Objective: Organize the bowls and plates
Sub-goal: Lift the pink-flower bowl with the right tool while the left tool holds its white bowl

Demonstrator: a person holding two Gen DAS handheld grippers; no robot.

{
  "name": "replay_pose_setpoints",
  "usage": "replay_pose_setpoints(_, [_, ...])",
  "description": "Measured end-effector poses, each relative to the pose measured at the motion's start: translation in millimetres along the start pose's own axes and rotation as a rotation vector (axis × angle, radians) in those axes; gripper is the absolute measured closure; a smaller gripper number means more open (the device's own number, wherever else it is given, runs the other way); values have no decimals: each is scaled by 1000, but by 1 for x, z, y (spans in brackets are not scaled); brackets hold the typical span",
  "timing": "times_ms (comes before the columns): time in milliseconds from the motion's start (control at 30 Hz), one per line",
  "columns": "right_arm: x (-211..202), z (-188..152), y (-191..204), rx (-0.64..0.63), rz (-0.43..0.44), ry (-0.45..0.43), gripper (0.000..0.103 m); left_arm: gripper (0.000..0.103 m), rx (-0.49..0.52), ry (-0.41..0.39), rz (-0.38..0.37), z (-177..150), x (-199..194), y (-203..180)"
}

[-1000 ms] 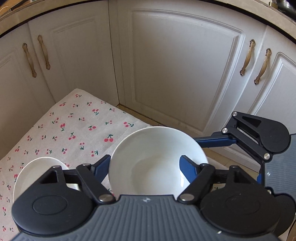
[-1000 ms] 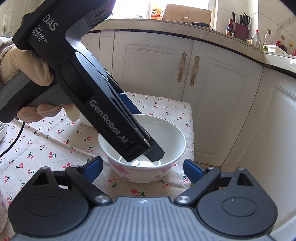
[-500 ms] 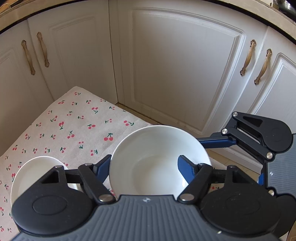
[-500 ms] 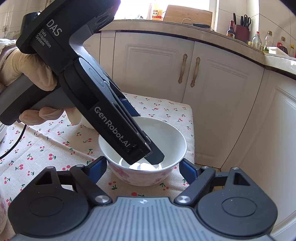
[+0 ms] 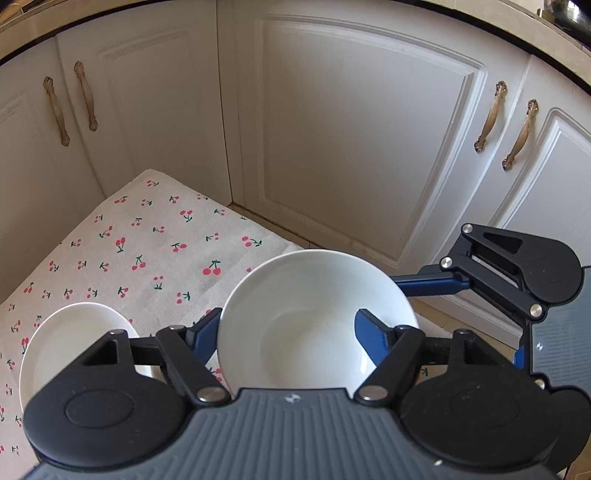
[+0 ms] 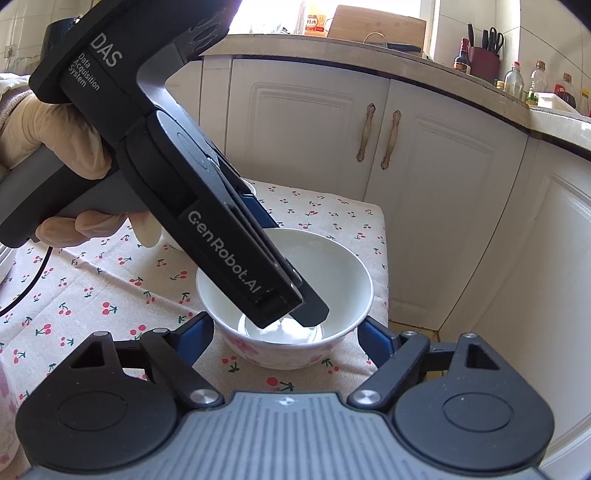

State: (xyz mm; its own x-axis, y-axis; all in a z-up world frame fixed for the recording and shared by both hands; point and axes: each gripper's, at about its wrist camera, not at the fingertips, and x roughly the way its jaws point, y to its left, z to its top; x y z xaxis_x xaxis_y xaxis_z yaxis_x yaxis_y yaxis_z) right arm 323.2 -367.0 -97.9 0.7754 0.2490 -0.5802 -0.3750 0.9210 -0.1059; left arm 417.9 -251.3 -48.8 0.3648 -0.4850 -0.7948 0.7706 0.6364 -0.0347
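The right gripper [image 6: 285,323] sits nearest in its own view. Its jaws have just been closing and now press on the outer wall of the bowl [image 6: 343,280], 1 blue finger [image 6: 192,332] on each side, so the bowl is clamped between them.

The left gripper [image 5: 288,317] reaches steeply down into the same bowl. Its jaws have also just been closing, with the bowl's wall between them: 1 finger stands outside the left wall and the other finger [image 5: 369,332] stands inside the bowl. White interior shows between the inner finger and that wall, so this gripper is not clamped on the bowl. A gloved hand [image 6: 74,147] holds its handle.

The bowl is white inside with pink flowers outside. It stands upright near the corner of a table under a cherry-print cloth [image 5: 147,251].

A second white dish [image 5: 70,339] lies on the cloth just left of the left gripper, apart from the bowl.

Beyond the table stand white cabinet doors [image 5: 351,129] with pairs of bronze handles [image 5: 491,114].

Farthest, the counter [image 6: 406,51] carries a wooden board [image 6: 376,22], bottles [image 6: 513,77] and a red holder with scissors [image 6: 484,61]
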Motion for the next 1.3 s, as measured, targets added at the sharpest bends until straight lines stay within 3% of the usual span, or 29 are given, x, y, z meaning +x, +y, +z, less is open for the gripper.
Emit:
replay_pose_setpoints(267, [-13, 1, 6, -1, 4, 8, 15, 28, 2, -5, -4, -5, -13, -9])
replay_pose_setpoints(567, [-48, 8, 26, -17, 7, 0, 15, 28, 1, -40, -6, -18, -53, -27])
replay_pose_setpoints(1300, [-145, 10, 105, -71, 68, -30, 15, 28, -8, -95, 36, -90, -156, -71])
